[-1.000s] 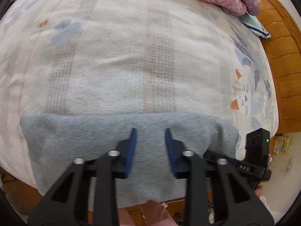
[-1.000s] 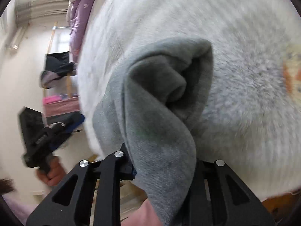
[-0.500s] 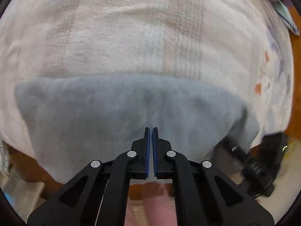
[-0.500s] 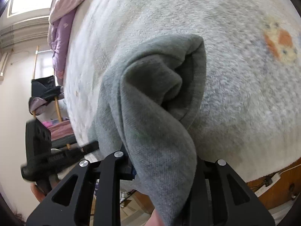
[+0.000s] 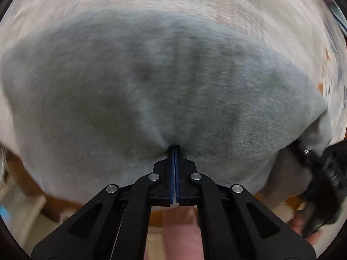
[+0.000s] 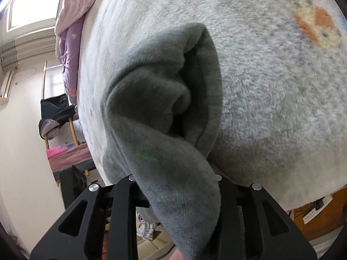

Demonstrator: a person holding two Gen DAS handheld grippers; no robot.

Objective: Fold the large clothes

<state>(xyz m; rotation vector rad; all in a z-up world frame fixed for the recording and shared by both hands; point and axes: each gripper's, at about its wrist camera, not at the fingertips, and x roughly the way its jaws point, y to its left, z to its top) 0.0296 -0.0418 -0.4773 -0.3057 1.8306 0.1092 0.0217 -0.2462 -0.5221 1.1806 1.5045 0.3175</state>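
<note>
Fleecy bed blanket, grey garment lying crosswise, left tongs pressed together (right tongs pinching its bunched end).

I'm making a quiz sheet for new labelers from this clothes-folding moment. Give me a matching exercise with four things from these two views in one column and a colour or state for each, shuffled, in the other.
Things:
1. left claw
2. gray garment
3. quilt
4. bedspread

Descriptions:
A. pink and purple, piled at the far end of the bed
B. pale and fuzzy, with an orange patch
C. closed, its tips against cloth
D. spread on the bed, one bunched end draped through the right claw

Pairs: 1-C, 2-D, 3-A, 4-B
</note>
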